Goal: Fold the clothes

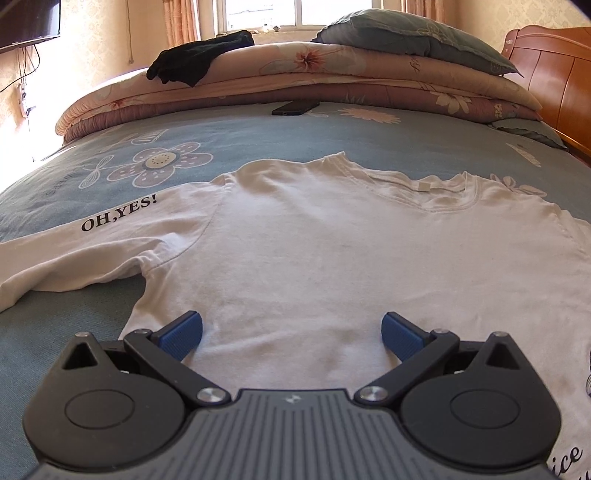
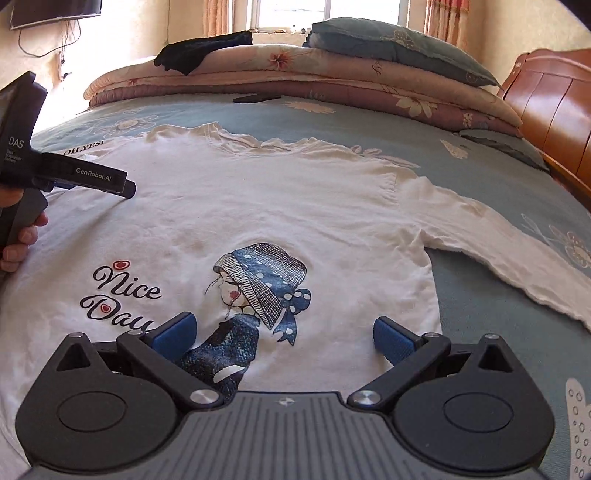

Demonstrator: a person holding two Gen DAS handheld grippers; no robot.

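A white long-sleeved shirt (image 1: 332,251) lies spread flat, front up, on the blue flowered bedsheet (image 1: 55,332). Its left sleeve reads "OH,YES!" (image 1: 119,217). In the right wrist view the shirt (image 2: 295,206) shows a girl in a blue headscarf (image 2: 258,288) and the words "Nice Day" (image 2: 122,295). My left gripper (image 1: 291,334) hangs open over the shirt's lower left part, nothing between its blue pads. My right gripper (image 2: 284,334) is open above the print near the hem. The left gripper (image 2: 127,190), held by a hand (image 2: 22,236), also appears there at the left edge.
Folded floral quilts (image 1: 332,74) with a grey-blue pillow (image 1: 417,33) are stacked at the far side of the bed. A black garment (image 1: 195,59) lies on the quilts, a dark phone (image 1: 295,107) in front of them. A wooden headboard (image 1: 554,81) stands at the right.
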